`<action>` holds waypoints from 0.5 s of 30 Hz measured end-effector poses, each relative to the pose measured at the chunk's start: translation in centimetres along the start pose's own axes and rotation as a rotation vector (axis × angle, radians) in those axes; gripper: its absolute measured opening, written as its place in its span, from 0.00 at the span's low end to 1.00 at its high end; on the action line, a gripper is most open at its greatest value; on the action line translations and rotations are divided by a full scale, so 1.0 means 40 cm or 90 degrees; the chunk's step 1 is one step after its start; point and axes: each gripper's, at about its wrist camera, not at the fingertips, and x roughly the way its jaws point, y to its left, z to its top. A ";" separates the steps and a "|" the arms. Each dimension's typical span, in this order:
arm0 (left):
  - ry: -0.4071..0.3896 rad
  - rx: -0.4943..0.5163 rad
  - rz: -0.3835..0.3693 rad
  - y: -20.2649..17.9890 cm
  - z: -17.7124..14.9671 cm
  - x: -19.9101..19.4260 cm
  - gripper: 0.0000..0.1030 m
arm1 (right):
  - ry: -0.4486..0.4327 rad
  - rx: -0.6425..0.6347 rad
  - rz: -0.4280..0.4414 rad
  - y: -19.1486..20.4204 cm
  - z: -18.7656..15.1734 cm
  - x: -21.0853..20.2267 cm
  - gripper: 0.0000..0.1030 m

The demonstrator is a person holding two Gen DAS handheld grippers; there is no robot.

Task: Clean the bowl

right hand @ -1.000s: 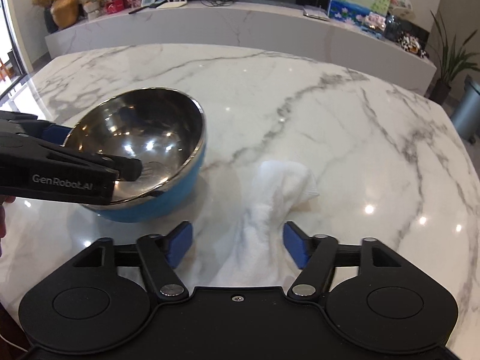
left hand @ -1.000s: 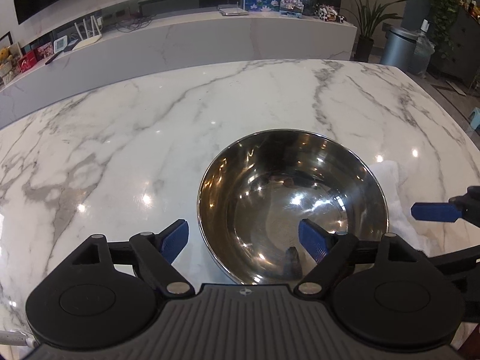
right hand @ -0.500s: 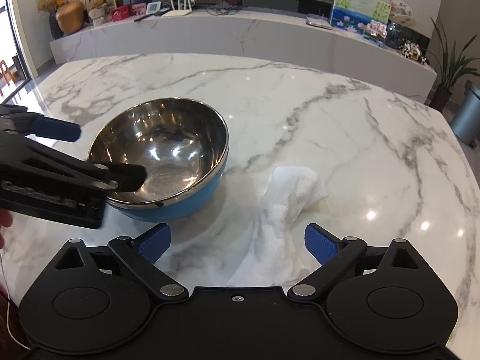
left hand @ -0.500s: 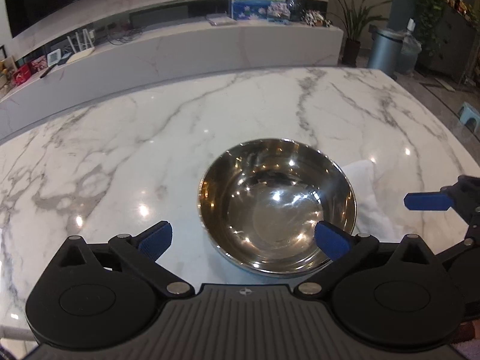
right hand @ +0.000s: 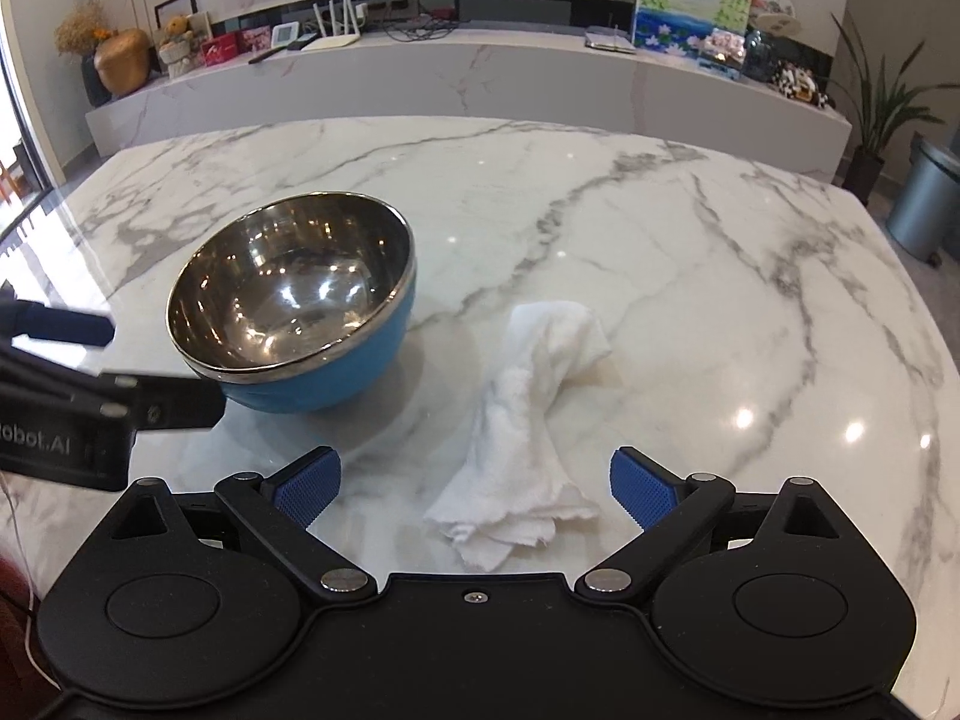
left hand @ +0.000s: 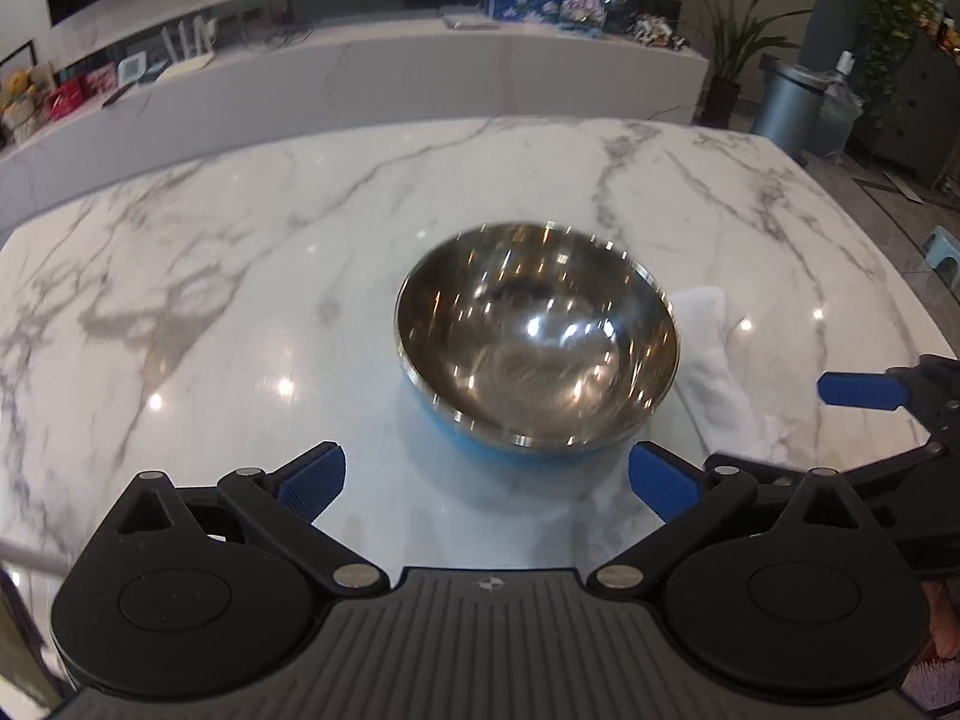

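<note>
Polished steel lines the inside of the round bowl with a blue outer shell [left hand: 537, 354], which stands upright on the white grey-veined marble table [left hand: 252, 276]. In the left wrist view the bowl sits ahead of the left tool [left hand: 486, 480], beyond its blue-padded fingers, none of which touch it. The left tool is released: its jaws have just been opening and now stand spread wide with only bare marble between them. The bowl's interior looks empty and reflects the ceiling lights; the left wrist view is somewhat blurred.

Just to the right of the bowl lies a crumpled white cloth [right hand: 528, 420], stretched in a long twist on the table, near the bowl but not touching it in the right wrist view. The right tool [right hand: 474, 480] hangs over the near end of this cloth, its jaws also just opened and now spread wide. The cloth's near end lies between the two blue pads [right hand: 639, 486], yet neither pad presses on it, so the right tool is released too.

Each tool shows at the edge of the other's view. Beyond the table runs a long white marble counter [right hand: 480, 78] with small objects along it, and a grey bin [right hand: 921, 204] stands at far right.
</note>
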 end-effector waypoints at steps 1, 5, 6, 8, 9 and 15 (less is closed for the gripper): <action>0.004 -0.002 0.005 0.000 -0.003 0.003 0.99 | -0.001 0.003 -0.001 -0.006 -0.001 0.001 0.93; 0.005 0.002 0.034 -0.008 -0.018 0.014 0.99 | -0.005 0.014 -0.006 -0.022 -0.004 0.004 0.93; 0.003 0.002 0.040 -0.010 -0.021 0.016 0.99 | -0.006 0.016 -0.005 -0.024 -0.005 0.004 0.93; 0.004 -0.002 0.043 -0.012 -0.024 0.025 0.99 | -0.008 0.021 -0.007 -0.030 -0.008 0.006 0.93; 0.006 0.000 0.041 -0.015 -0.026 0.031 0.99 | -0.009 0.020 -0.009 -0.031 -0.010 0.007 0.93; 0.022 0.016 0.043 -0.032 -0.043 0.055 0.98 | -0.007 0.007 -0.013 -0.026 -0.017 0.011 0.93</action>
